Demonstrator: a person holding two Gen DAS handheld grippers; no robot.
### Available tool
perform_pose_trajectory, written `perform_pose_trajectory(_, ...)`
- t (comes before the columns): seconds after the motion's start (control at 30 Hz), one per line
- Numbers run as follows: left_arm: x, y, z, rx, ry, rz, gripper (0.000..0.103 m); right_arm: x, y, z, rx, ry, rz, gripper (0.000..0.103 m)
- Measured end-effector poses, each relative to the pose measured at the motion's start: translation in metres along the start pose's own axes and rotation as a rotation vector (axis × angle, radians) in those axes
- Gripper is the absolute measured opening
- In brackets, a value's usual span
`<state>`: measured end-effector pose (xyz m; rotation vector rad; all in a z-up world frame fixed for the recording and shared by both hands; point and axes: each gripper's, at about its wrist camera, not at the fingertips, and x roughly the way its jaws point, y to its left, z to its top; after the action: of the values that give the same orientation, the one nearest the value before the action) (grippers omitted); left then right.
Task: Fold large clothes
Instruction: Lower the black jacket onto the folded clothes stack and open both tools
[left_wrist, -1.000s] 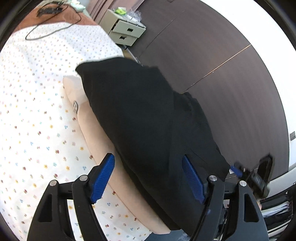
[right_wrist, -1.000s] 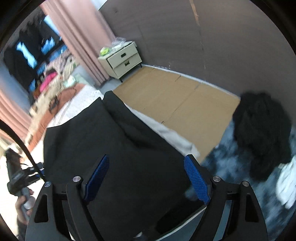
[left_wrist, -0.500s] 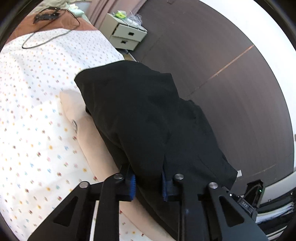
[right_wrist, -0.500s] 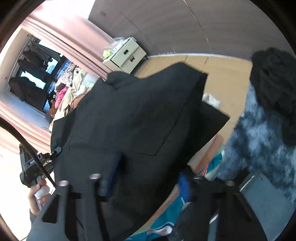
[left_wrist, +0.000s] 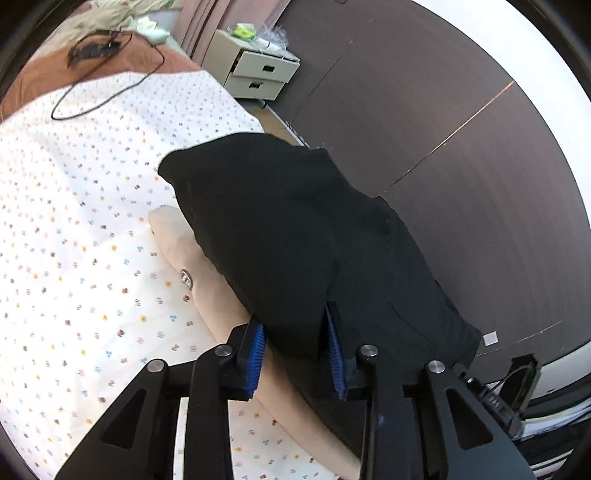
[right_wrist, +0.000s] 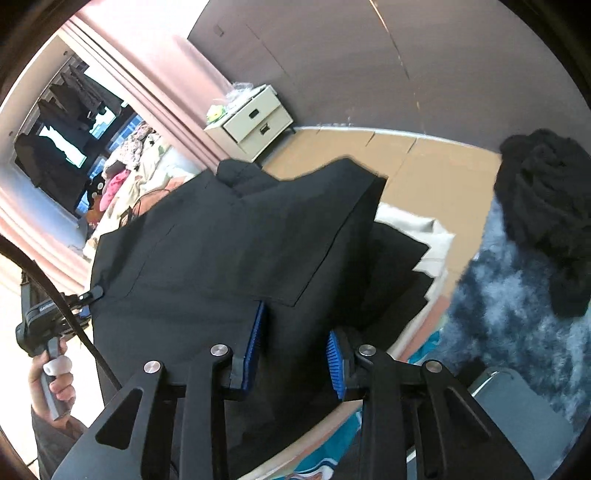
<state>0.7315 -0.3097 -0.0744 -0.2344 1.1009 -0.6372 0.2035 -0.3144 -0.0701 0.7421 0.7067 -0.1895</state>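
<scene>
Grippers pinch black garment at two edges above the bed

Blue pads (left_wrist: 255, 360) of the left gripper (left_wrist: 295, 354) sit nearest the lens, closed narrow with a fold of the black garment (left_wrist: 295, 229) bunched between them. In the right wrist view the right gripper (right_wrist: 295, 350) does the same: its jaws are drawn in on a thick gather of the same black garment (right_wrist: 229, 251). Holding two separate edges this way lets the cloth hang as a sheet between the hands, which I judge is meant to lift it and bring one half over the other.

Just under the garment, in the left view, lies a beige garment (left_wrist: 207, 288) with a small metal button, spread on the flowered bedsheet (left_wrist: 74, 221); the black cloth overlaps its far side. The bed serves as the folding surface, so the task's thing is held partly above it, partly draped on it.

Further off, a black cable (left_wrist: 103, 85) loops across the sheet and onto a brown cover (left_wrist: 44, 77). Beyond the bed stands a cream nightstand (left_wrist: 258, 74) with two shut drawers, so what they hold cannot be told; a green object and clear wrapping rest on top. In the right view a dark fluffy heap (right_wrist: 543, 221) sits far right beyond the cloth.
</scene>
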Motion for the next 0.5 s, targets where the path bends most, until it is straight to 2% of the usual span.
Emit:
perform_pose_trajectory(0.03, 0.000, 0.002, -0.002, 0.004, -0.002, -0.002, 0.031, -0.004, 0.003, 0.000, -0.008, -0.012, -0.008, 0.032)
perform_pose_trajectory(0.07, -0.001, 0.003, -0.003, 0.002, -0.002, -0.004, 0.031, -0.008, 0.004, 0.001, -0.012, -0.029, -0.017, 0.042)
perform_pose_trajectory(0.1, -0.003, 0.004, -0.005, -0.002, -0.001, -0.007, 0.031, -0.012, 0.008, -0.007, -0.012, -0.045, -0.023, 0.059)
perform_pose_trajectory(0.17, 0.001, 0.008, -0.008, -0.014, 0.003, -0.022, 0.031, -0.024, 0.007, -0.006, 0.013, -0.092, -0.002, 0.074)
perform_pose_trajectory(0.27, -0.002, 0.011, -0.011, -0.025, 0.005, -0.041, 0.032, -0.025, 0.006, -0.013, 0.039, -0.088, 0.040, 0.074)
perform_pose_trajectory(0.33, 0.000, 0.016, -0.012, -0.026, 0.005, -0.059, 0.044, -0.018, 0.004, -0.013, 0.032, -0.079, 0.044, 0.074)
perform_pose_trajectory(0.37, -0.001, 0.017, -0.014, -0.025, 0.002, -0.069, 0.052, -0.013, -0.001, -0.011, 0.031, -0.081, 0.033, 0.071)
perform_pose_trajectory(0.4, -0.002, 0.017, -0.015, -0.024, -0.004, -0.076, 0.055, -0.011, -0.003, -0.008, 0.034, -0.089, 0.010, 0.057)
perform_pose_trajectory(0.43, -0.008, 0.013, -0.016, -0.023, -0.008, -0.081, 0.055, -0.008, -0.004, -0.007, 0.034, -0.089, -0.004, 0.047)
perform_pose_trajectory(0.47, -0.008, 0.013, -0.016, -0.023, -0.008, -0.085, 0.055, -0.006, -0.005, -0.004, 0.035, -0.082, -0.024, 0.030)
perform_pose_trajectory(0.5, -0.007, 0.014, -0.016, -0.026, -0.005, -0.090, 0.055, 0.000, -0.011, -0.001, 0.049, -0.068, -0.046, 0.018)
